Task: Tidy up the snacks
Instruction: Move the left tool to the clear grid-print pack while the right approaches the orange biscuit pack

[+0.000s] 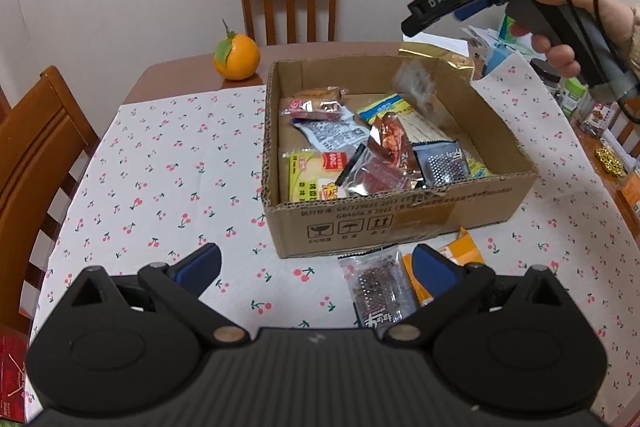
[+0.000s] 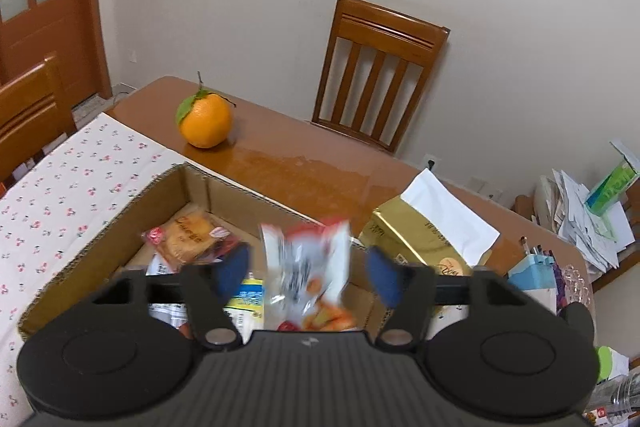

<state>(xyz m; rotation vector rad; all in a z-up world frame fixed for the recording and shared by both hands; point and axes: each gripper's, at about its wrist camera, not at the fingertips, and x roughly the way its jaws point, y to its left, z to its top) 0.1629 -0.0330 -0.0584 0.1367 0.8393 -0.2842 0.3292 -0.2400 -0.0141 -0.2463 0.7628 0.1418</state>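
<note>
Left wrist view: a cardboard box is seen at the middle of the frame on a cherry-print tablecloth, with many snack packets lying inside it. The left gripper is shown at the bottom of the frame with its blue-padded jaws spread wide and nothing between them. Just below the box, near the right pad, a clear packet of dark snack and an orange packet are seen on the cloth. An orange is placed on bare wood at the upper left of the box. At the upper right, the right gripper is held by a hand above the box, and a blurred packet is seen in mid-air beneath it.

Right wrist view: the right jaws are shown apart, and the blurred packet is seen between the pads, touched by neither. A gold bag is seen beside the box, at the right.
</note>
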